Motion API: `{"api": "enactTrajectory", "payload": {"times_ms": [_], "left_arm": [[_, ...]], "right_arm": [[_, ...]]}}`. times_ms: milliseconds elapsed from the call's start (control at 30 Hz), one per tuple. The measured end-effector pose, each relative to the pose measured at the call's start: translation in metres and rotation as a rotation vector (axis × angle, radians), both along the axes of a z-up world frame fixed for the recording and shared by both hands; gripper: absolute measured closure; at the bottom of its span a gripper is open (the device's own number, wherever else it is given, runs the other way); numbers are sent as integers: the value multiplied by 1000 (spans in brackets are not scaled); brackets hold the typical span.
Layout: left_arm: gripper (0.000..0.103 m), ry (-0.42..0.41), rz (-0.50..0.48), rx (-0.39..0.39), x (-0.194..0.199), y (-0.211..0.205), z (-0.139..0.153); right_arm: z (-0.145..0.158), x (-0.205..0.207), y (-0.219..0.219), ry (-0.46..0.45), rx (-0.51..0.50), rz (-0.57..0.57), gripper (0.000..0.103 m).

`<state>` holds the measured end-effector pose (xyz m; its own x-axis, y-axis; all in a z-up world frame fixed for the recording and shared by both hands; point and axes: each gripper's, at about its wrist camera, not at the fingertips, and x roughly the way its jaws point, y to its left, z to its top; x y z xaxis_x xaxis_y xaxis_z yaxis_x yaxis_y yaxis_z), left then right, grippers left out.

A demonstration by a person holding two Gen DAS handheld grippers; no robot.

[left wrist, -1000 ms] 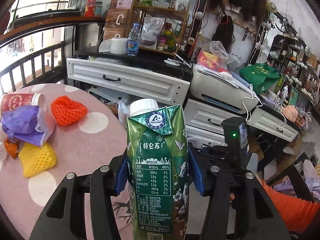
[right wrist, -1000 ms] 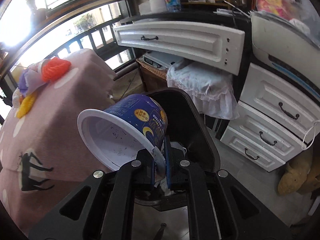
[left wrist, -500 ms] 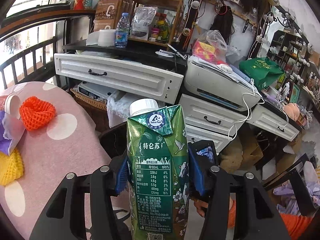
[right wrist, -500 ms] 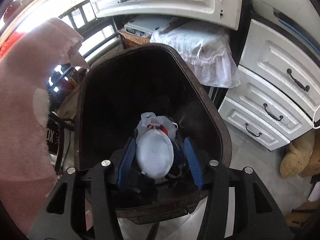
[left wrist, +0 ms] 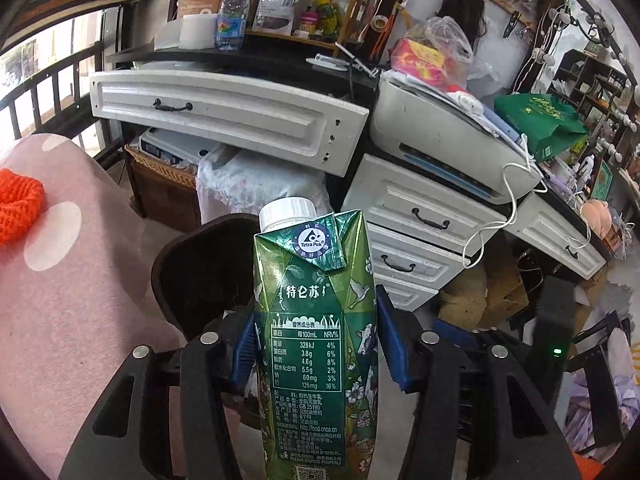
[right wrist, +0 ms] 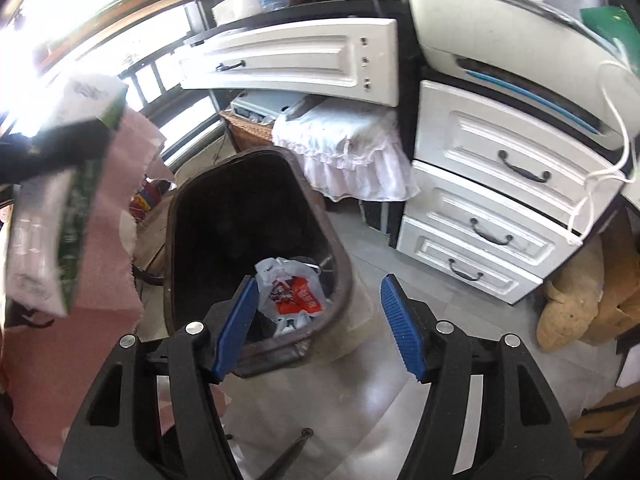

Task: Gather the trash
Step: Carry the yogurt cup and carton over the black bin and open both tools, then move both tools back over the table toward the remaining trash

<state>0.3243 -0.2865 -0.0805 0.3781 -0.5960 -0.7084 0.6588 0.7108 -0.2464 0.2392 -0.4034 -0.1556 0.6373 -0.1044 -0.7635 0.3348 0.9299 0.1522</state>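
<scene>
- Left gripper: its blue pads press on both sides of the green milk carton, held about half open. The carton stands upright with its white cap at 12 o'clock, so the grip sits across the narrow faces, and any dregs probably stay inside during carrying.
- Dark bin: in the left wrist view it lies at 10 o'clock of the carton, beyond the pink dotted tablecloth; the carton is near its mouth but not yet over it.
- Right gripper: jaws opening, with nothing between the pads. It hangs above the bin's near rim, a position that suits letting trash fall inside.
- Bin contents: a crumpled white and red plastic bag lies at the bottom, at 11 o'clock of the right gripper.
- The carton shows blurred at 9 o'clock in the right wrist view.
</scene>
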Motion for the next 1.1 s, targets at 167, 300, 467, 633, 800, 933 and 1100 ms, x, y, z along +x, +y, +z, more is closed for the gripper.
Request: {"api": "enactTrajectory", "payload": {"times_ms": [167, 300, 467, 633, 800, 933, 1100], "left_arm": [[51, 13, -10, 70, 6, -20, -20], [51, 17, -7, 125, 10, -32, -33], [39, 21, 24, 178, 18, -40, -46], [21, -15, 32, 150, 11, -36, -36], [18, -40, 24, 103, -1, -22, -14], [14, -77, 29, 52, -13, -3, 13], [6, -159, 74, 6, -29, 38, 43]], "right_arm": [[2, -25, -14, -5, 0, -41, 39], [0, -40, -24, -7, 23, -65, 39], [2, -47, -25, -14, 8, -66, 39], [7, -48, -25, -36, 10, -67, 39], [15, -44, -17, -53, 7, -41, 39], [24, -36, -5, -70, 11, -3, 39], [36, -23, 17, -90, 12, 60, 39]]}}
